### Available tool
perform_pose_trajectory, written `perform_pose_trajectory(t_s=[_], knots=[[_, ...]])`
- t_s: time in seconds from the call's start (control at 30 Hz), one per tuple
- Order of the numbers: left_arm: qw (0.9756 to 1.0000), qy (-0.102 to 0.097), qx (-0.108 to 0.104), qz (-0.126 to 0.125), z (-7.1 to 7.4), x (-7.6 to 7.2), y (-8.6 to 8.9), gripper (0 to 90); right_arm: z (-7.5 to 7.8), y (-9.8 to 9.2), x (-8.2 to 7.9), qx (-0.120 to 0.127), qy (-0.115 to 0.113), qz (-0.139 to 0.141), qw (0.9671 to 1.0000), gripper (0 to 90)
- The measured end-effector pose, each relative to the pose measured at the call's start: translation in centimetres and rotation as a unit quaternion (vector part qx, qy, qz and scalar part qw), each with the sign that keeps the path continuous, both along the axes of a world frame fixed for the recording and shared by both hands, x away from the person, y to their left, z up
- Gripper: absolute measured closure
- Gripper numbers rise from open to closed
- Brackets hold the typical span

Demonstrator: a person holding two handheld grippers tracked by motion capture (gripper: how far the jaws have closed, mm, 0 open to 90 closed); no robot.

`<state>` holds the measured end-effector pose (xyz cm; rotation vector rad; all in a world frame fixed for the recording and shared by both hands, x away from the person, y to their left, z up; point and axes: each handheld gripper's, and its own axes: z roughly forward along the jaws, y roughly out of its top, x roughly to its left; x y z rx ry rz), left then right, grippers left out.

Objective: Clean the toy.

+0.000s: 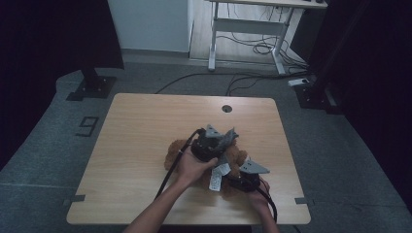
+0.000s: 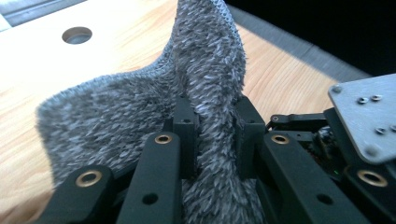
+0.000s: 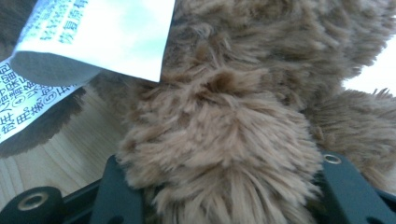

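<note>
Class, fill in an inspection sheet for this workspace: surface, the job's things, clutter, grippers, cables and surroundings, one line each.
Surface: light wooden table with a round hole near its far edge.
Job's things: brown plush toy lying on the table, white printed tags attached; grey fuzzy cloth lifted above it.
Clutter: nothing seen.
Grippers: left gripper shut on the grey fuzzy cloth; right gripper closed around a limb of the plush toy.
Cables: a black cable trails from each gripper toward the person; more cables lie on the floor beyond the table.
Surroundings: grey floor, a white desk frame behind, dark curtains at both sides.
</note>
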<state>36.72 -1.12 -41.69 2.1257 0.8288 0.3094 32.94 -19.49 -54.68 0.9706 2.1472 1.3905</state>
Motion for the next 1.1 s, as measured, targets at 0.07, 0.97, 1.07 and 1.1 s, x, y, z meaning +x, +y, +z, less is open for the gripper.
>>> perform_pose_trajectory(t_s=[0.07,0.97,1.07,1.1], knots=[[0.9998,0.0,0.02,0.002,-0.9,0.3,-0.7,75.0,0.0,0.0,0.0,-0.001,0.001,-0.002,1.0,50.1],[0.9904,0.035,-0.019,0.133,-2.1,2.8,11.7,75.5,-0.1,0.4,-0.1,-0.007,0.0,-0.003,1.0,51.5],[0.9872,0.035,-0.019,0.154,-2.4,2.9,13.6,75.5,-0.1,0.4,-0.1,-0.006,0.002,-0.004,1.0,51.5],[0.9855,0.033,-0.015,0.166,-2.6,2.9,14.4,75.5,-0.1,0.4,-0.1,-0.005,0.002,-0.003,1.0,51.5]])
